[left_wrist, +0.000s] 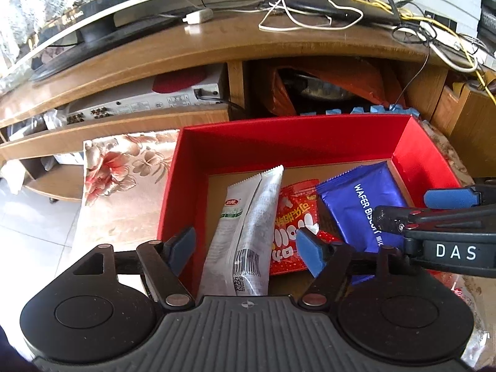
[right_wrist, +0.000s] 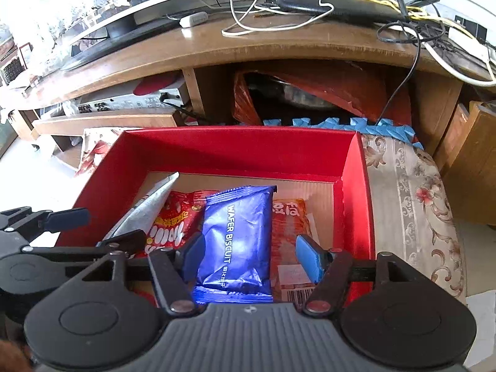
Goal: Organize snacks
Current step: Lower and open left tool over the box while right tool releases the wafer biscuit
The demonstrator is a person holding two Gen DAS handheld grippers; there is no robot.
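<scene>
A red box (left_wrist: 294, 142) (right_wrist: 235, 152) holds several snack packets. A long white packet (left_wrist: 245, 232) (right_wrist: 145, 207) lies at the left, a red packet (left_wrist: 294, 226) (right_wrist: 176, 217) beside it, then a blue wafer biscuit packet (left_wrist: 362, 204) (right_wrist: 235, 238), and an orange packet (right_wrist: 290, 226) at the right. My left gripper (left_wrist: 246, 246) is open above the white packet, not holding it. My right gripper (right_wrist: 251, 254) is open with its fingers on either side of the blue packet, apart from it. The right gripper also shows in the left wrist view (left_wrist: 434, 204).
The box sits on a floral cloth (left_wrist: 124, 179) (right_wrist: 409, 210). Behind it stands a wooden TV cabinet (left_wrist: 217, 49) with cables, a router (right_wrist: 341, 3), an audio unit (left_wrist: 142, 105) and an orange bag (right_wrist: 310, 90) in its shelf. Blue foam mat edge (right_wrist: 341, 122) lies behind the box.
</scene>
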